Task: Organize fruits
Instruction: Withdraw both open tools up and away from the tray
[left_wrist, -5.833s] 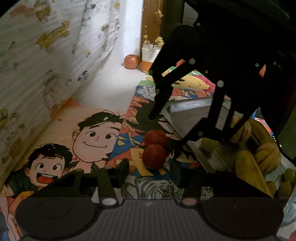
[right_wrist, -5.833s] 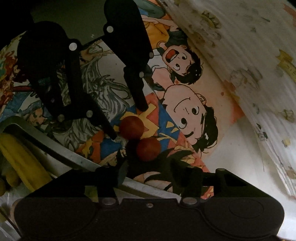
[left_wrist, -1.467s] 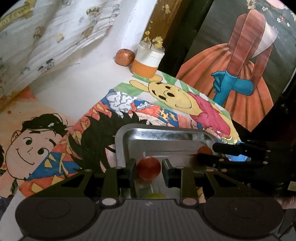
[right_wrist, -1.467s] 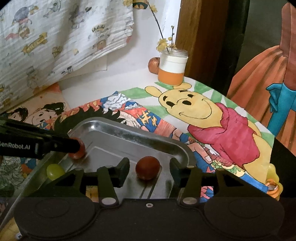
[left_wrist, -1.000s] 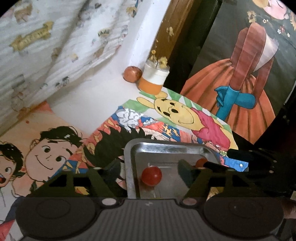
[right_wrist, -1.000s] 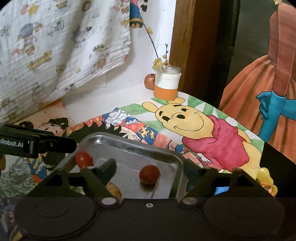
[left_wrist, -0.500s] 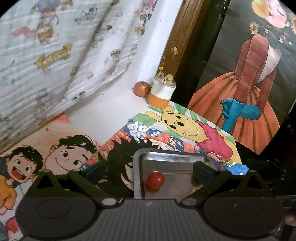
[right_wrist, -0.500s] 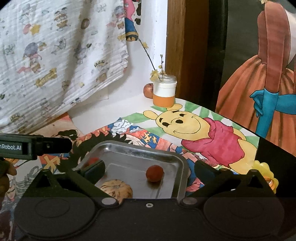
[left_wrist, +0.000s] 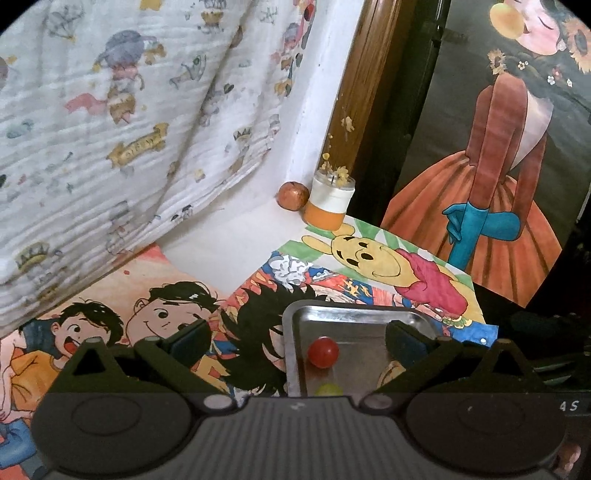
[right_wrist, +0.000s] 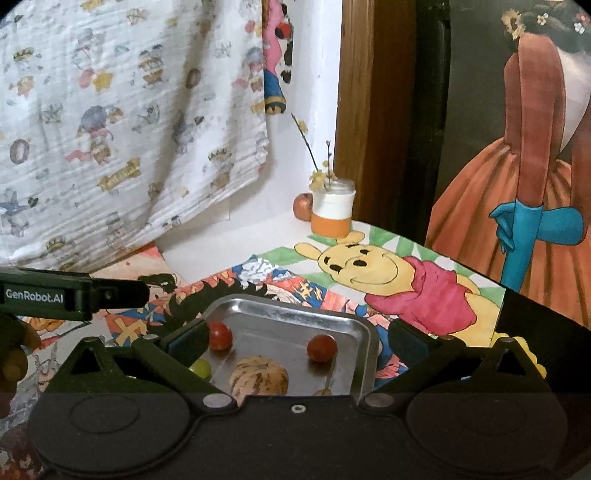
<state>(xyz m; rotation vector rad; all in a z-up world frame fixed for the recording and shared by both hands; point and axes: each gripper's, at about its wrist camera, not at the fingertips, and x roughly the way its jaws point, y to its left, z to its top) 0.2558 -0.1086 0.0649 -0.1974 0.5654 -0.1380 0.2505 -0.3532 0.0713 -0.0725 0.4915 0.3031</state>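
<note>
A steel tray (left_wrist: 354, 320) (right_wrist: 295, 314) lies on the cartoon-printed table. In the right wrist view it holds two red tomatoes, one at the left (right_wrist: 220, 335) and one at the right (right_wrist: 321, 348), a striped yellow melon (right_wrist: 258, 377) and a green grape (right_wrist: 200, 367). The left wrist view shows one tomato (left_wrist: 323, 352) and a green grape (left_wrist: 328, 389). My left gripper (left_wrist: 295, 341) is open and empty, raised above the tray. My right gripper (right_wrist: 295, 341) is open and empty, also raised. The left gripper's body (right_wrist: 70, 293) shows at the left of the right wrist view.
An orange-and-white jar with dried flowers (right_wrist: 331, 212) and a brownish fruit (right_wrist: 303, 206) stand at the back corner. A patterned cloth (left_wrist: 129, 129) hangs at the left. A wooden post (right_wrist: 364, 110) and a painted panel (left_wrist: 498, 166) stand behind.
Both grippers let go of their tomatoes in the tray, opened wide, and pulled up and back. The tomatoes stay in the tray.
</note>
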